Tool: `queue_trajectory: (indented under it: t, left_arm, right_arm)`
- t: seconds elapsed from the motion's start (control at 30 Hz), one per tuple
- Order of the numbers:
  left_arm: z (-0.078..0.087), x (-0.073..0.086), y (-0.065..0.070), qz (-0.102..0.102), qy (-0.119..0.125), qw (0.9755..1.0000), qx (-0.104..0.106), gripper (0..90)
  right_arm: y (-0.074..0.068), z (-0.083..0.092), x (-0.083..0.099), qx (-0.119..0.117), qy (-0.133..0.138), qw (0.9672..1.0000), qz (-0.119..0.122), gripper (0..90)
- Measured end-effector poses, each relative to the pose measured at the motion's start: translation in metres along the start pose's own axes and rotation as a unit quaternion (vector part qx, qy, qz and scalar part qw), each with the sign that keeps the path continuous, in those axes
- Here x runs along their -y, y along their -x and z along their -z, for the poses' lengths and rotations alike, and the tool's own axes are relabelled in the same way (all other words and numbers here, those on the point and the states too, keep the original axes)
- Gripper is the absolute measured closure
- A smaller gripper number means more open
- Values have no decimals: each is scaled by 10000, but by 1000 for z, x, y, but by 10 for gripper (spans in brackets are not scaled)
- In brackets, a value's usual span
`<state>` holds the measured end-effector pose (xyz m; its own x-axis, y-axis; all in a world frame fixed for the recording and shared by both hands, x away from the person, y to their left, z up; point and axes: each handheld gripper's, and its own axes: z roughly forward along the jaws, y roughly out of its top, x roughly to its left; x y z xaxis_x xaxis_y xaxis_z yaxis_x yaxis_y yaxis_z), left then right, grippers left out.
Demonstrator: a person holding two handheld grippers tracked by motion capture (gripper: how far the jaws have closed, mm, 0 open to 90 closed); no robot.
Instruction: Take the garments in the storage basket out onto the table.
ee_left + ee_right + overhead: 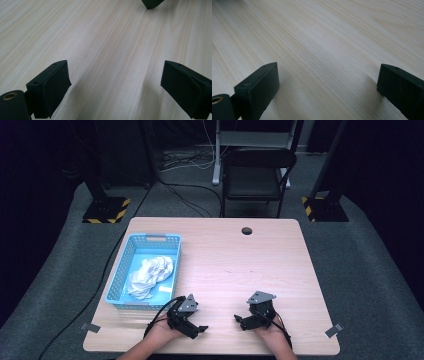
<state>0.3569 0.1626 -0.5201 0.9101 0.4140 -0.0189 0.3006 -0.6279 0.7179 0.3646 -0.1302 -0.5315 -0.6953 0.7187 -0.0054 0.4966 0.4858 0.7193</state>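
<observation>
Nothing looks begun: the wooden table [260, 270] lies bare across its middle and right, with nothing standing between the grippers and the blue basket [123, 270] at its left side, where crumpled white cloth [149, 276] sits inside. Near the front edge, the left gripper [199, 329] and right gripper [239, 321] rest low, jaws spread wide, holding nothing.

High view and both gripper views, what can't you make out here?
- Crumpled white material in the blue plastic basket, high view: too small to identify.
- Small white piece beside it: too small.
- Left gripper and right gripper: bodies cut off by bottom edges.
</observation>
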Motion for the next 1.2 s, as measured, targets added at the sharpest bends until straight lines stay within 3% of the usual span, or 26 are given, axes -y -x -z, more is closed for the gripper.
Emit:
queue_trajectory:
  t: [0.63,1.2]
  left_arm:
    - [11,-5,3,19,184,9998,-3,82]
    - [34,-15,5,53,482,9988,9,81]
  right_arm:
    - [0,0,0,-1,0,10000,1,35]
    - [0,0,0,0,-1,10000,0,35]
